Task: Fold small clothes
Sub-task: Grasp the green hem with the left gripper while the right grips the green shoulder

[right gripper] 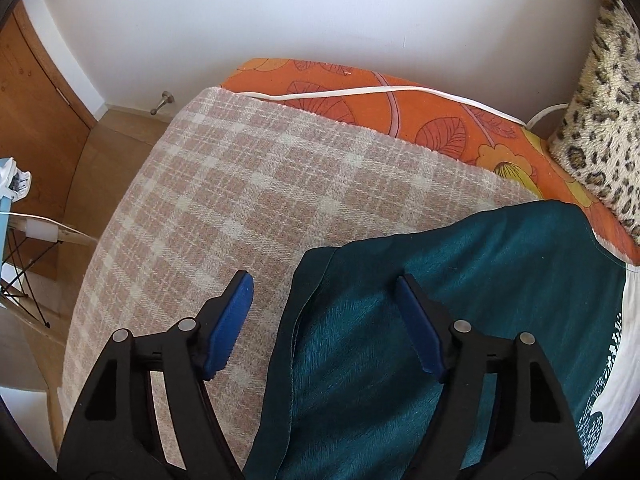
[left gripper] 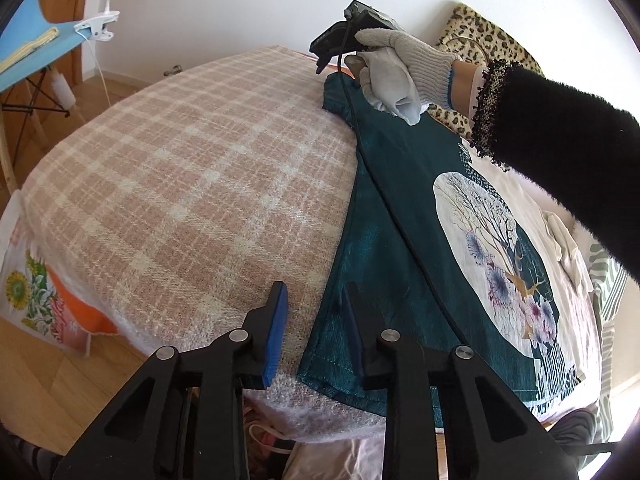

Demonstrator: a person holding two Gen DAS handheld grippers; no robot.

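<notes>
A teal shirt (left gripper: 400, 216) with a white round tree-and-flower print lies flat on a pink plaid blanket (left gripper: 192, 184). My left gripper (left gripper: 316, 300) is open, straddling the shirt's near left hem corner, just above the cloth. My right gripper (right gripper: 324, 292) is open over the shirt's (right gripper: 400, 360) far left edge near the sleeve. In the left wrist view the right gripper (left gripper: 340, 46) shows at the far end, held by a gloved hand (left gripper: 400, 64).
An orange floral sheet (right gripper: 400, 116) lies under the blanket, with a white cord across it. A leopard-print pillow (right gripper: 600, 120) sits at the right. A black cable (left gripper: 400, 216) runs over the shirt. White clothes (left gripper: 568, 252) lie right of it. A blue chair (left gripper: 28, 44) stands left.
</notes>
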